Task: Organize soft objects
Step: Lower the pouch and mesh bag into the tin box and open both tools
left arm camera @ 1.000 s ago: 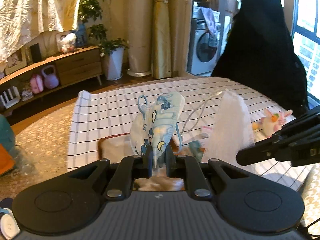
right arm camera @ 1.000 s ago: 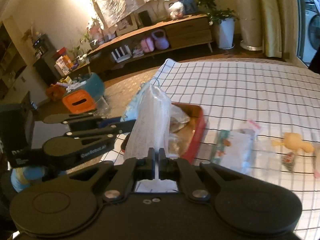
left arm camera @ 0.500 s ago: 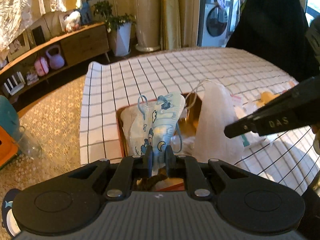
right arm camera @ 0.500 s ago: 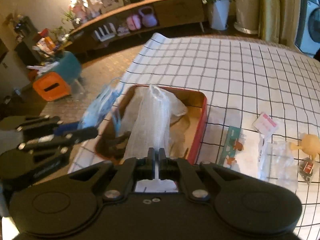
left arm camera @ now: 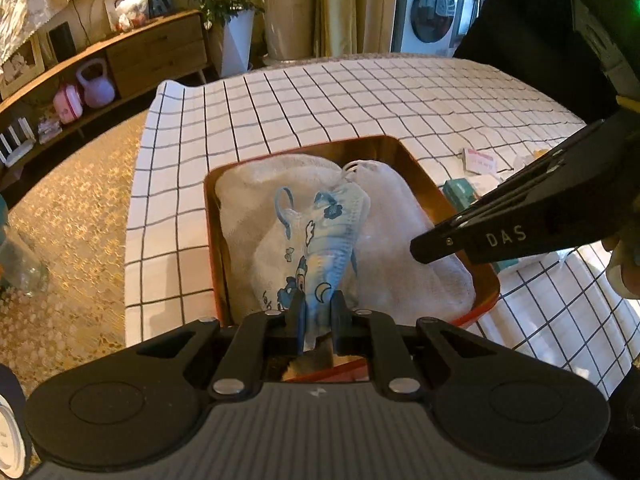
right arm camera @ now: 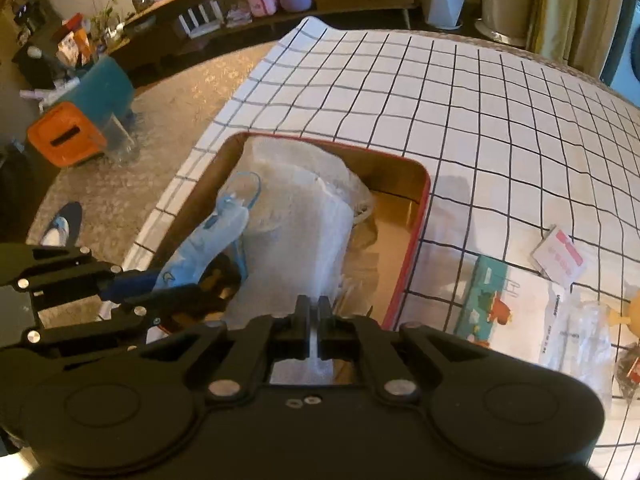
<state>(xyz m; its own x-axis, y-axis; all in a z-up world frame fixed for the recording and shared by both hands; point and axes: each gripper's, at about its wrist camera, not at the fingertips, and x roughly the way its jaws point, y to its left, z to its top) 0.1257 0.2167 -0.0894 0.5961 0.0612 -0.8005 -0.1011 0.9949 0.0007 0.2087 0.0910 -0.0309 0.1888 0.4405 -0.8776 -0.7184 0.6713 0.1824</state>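
A red tin tray sits on the checked tablecloth with a white towel inside. My left gripper is shut on a blue cartoon-print face mask, which hangs down into the tray over the towel. My right gripper is shut on a white mesh bag that lies in the tray beside the mask. Both grippers point steeply down over the tray's near end. The right gripper's fingers show in the left wrist view, above the mesh bag.
Right of the tray lie a teal printed packet, a small white and red card, clear wrappers and a yellow toy. The checked tablecloth stretches beyond the tray. An orange box stands on the floor at left.
Both grippers have come down and tilted toward the tray. The mask and the mesh bag, held up in the air before, now rest inside the tray on the towel.
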